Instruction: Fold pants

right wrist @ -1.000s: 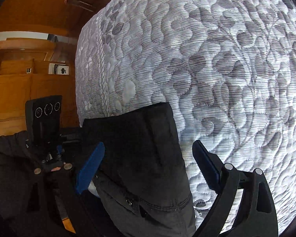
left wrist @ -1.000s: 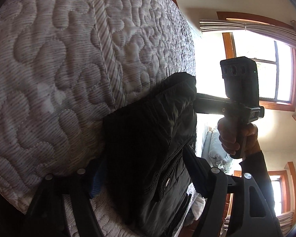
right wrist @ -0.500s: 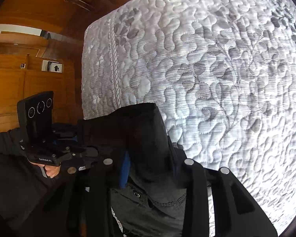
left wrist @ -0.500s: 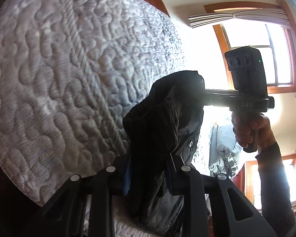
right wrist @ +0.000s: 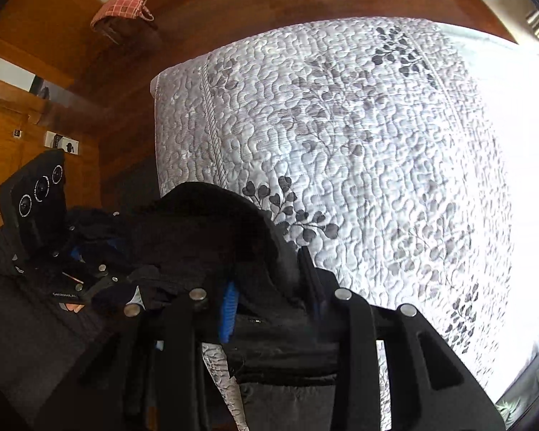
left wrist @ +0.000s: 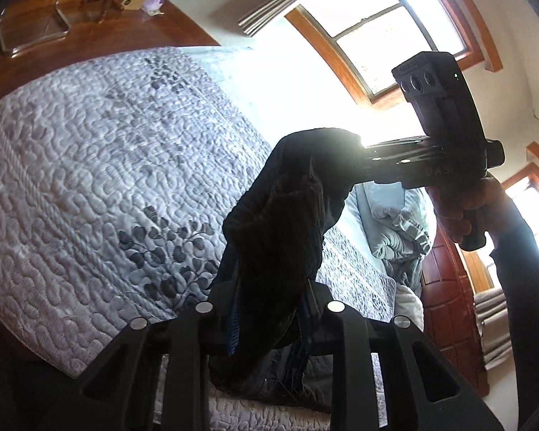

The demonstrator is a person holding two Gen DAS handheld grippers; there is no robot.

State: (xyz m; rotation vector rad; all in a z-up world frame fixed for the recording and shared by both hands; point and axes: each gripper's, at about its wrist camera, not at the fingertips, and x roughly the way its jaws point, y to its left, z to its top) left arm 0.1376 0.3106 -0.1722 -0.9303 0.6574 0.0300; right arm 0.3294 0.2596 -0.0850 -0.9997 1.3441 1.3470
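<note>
My left gripper has its fingers clamped on a bunched edge of the black pants; the blue pads pinch the cloth from both sides. From there the fabric rises toward one o'clock in the left wrist view, where my right gripper bites into its far end, held by my right hand at three o'clock. In the right wrist view those fingers are likewise closed tight on the pants, with the left gripper at nine o'clock. Both sets of fingers have just been closing, cloth between them. The pants hang stretched between my two grippers above the quilted grey bed, their lower part drooping at six o'clock. A window glares at one o'clock.
</note>
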